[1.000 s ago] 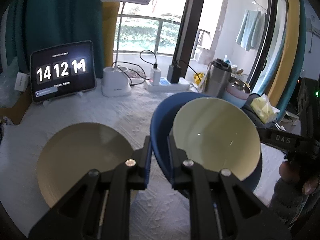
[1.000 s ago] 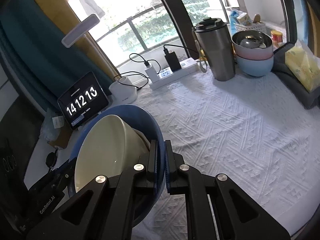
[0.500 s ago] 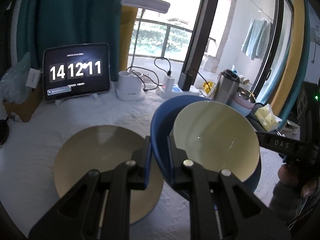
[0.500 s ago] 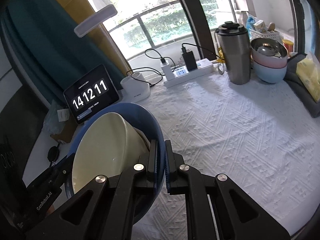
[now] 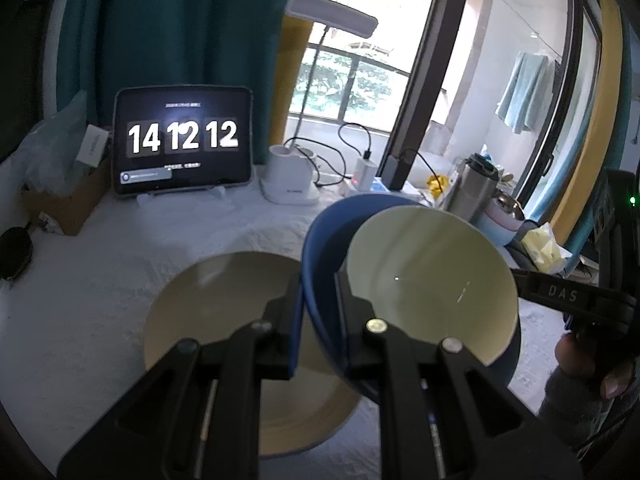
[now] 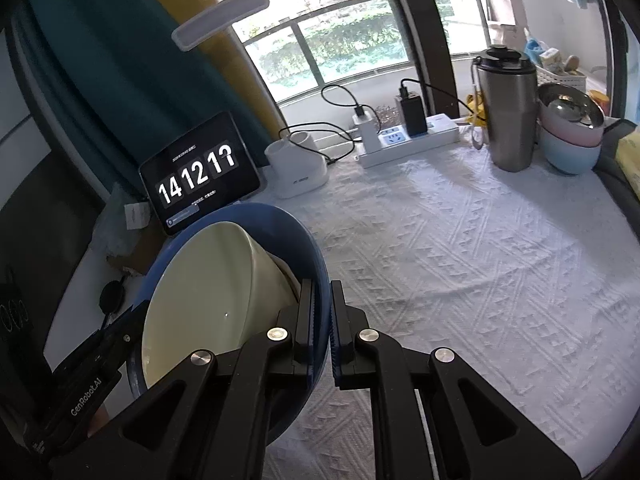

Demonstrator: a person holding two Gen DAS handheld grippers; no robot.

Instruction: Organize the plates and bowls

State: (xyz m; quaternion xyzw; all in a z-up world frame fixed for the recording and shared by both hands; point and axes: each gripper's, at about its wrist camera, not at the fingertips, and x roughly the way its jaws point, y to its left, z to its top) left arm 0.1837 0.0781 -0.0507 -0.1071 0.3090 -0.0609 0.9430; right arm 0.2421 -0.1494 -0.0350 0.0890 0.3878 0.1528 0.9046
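Observation:
A blue bowl (image 5: 324,240) hangs tilted above the table with a cream bowl (image 5: 428,280) nested inside it. My left gripper (image 5: 318,292) is shut on the blue bowl's near rim. In the right wrist view my right gripper (image 6: 322,292) is shut on the opposite rim of the blue bowl (image 6: 280,228), with the cream bowl (image 6: 208,280) just left of its fingers. A cream plate (image 5: 224,304) lies flat on the white tablecloth (image 6: 460,260), below and left of the held bowls, partly hidden by my left gripper's fingers.
At the back stand a tablet clock (image 5: 182,144), a white lamp base (image 5: 290,178) and a power strip (image 6: 408,136). At the right are a steel tumbler (image 6: 506,112), stacked pink and blue bowls (image 6: 570,132) and a yellow pack (image 5: 546,246). A cardboard box (image 5: 64,208) sits far left.
Both grippers have carried the nested bowls leftward across the table. The cream plate now lies closer under them. Neither grip has changed.

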